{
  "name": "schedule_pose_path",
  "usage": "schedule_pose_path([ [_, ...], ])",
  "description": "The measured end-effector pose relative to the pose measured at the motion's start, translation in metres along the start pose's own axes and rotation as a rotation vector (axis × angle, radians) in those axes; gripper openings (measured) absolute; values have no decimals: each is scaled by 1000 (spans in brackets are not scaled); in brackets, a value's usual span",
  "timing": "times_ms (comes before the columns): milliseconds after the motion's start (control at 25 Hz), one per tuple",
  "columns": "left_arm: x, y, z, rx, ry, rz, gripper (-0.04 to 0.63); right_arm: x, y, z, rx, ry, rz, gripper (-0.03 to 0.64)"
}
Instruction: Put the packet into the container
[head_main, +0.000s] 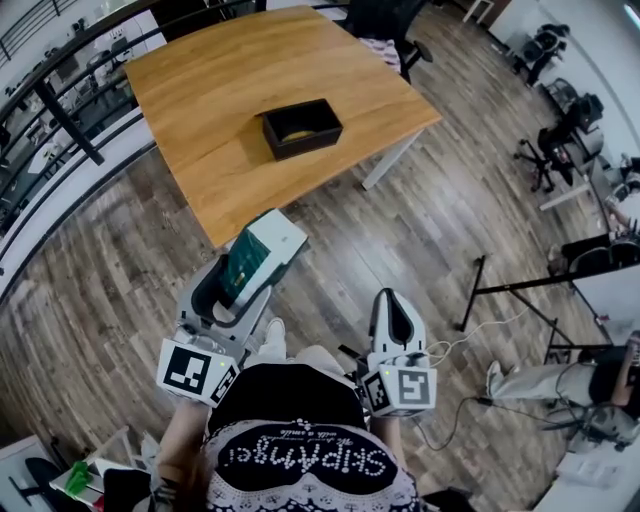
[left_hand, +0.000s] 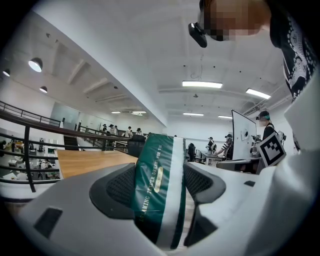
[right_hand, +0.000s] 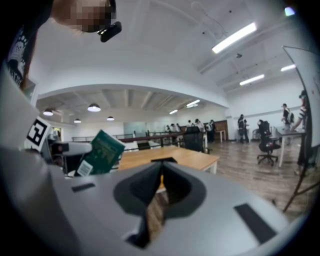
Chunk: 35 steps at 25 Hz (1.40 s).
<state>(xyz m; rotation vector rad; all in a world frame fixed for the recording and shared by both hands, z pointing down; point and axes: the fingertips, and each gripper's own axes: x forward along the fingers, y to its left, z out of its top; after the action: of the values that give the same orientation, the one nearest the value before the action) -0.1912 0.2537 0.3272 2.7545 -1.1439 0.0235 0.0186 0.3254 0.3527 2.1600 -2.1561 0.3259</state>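
Wooden counter (head_main: 200, 90) bearing black container (head_main: 301, 128); left hand-held gripper (head_main: 258, 250) clamps the probably light, pliable packet (left_hand: 159, 185) mid-body; right hand-held gripper (right_hand: 161, 187) closed, empty.

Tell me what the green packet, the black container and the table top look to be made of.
Packet: soft plastic or foil film, probably; glossy green and white, it bends where it is squeezed.
Container: rigid, matte black, straight walls; likely plastic, though I cannot be sure.
Table top: light wood grain, satin sheen; solid wood, veneer or laminate cannot be told.
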Motion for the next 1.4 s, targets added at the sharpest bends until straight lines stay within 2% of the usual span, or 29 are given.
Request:
schedule_pose_path([
  [600, 24, 21, -11, -14, 27, 28, 330, 31, -17, -9, 17, 26, -16, 35],
  [960, 70, 37, -5, -28, 22, 112, 330, 87, -44, 0, 20, 62, 57, 35],
  [1400, 136, 42, 13, -20, -31, 221, 330, 157, -95, 29, -1, 37, 154, 35],
])
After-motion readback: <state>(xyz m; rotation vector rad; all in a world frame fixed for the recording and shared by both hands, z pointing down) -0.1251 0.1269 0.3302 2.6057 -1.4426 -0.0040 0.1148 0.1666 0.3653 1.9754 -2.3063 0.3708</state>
